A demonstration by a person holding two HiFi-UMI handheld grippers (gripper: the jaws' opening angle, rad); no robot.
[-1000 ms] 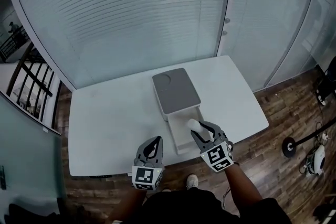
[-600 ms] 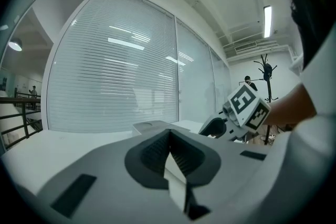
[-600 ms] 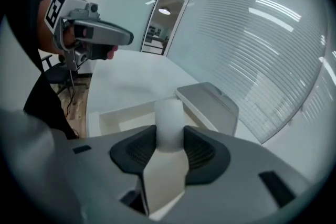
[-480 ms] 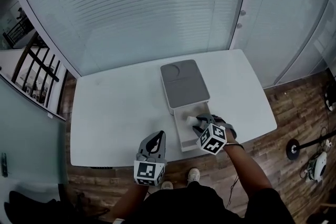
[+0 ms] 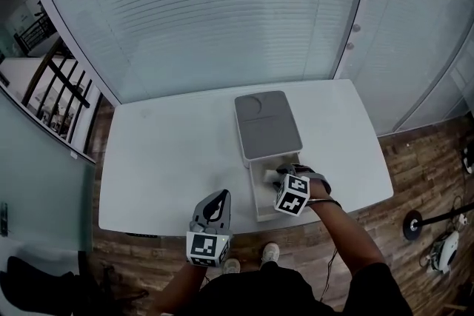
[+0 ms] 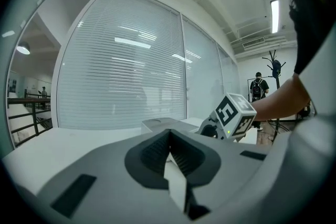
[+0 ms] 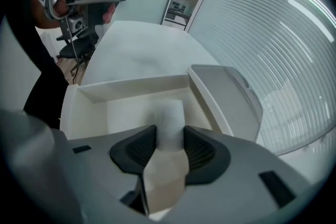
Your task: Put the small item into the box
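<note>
My right claw (image 7: 169, 140) was clamped on the small white cylindrical item (image 7: 170, 115), with the pads pressing both its sides. Recommended handling, in my judgement: lower until the item nears the tray floor, hold it clear of the walls, then part the jaws gently so it neither rolls nor bounces.

In the right gripper view the item projected from the claw toward 12 o'clock. It hung over the open white tray (image 7: 131, 89) of the rectangular grey-lidded box (image 7: 226, 92); contact with the floor could not be confirmed.

My left claw (image 6: 169, 152) was together and empty, at 8 o'clock of the right one, over the white counter (image 5: 163, 159).
</note>
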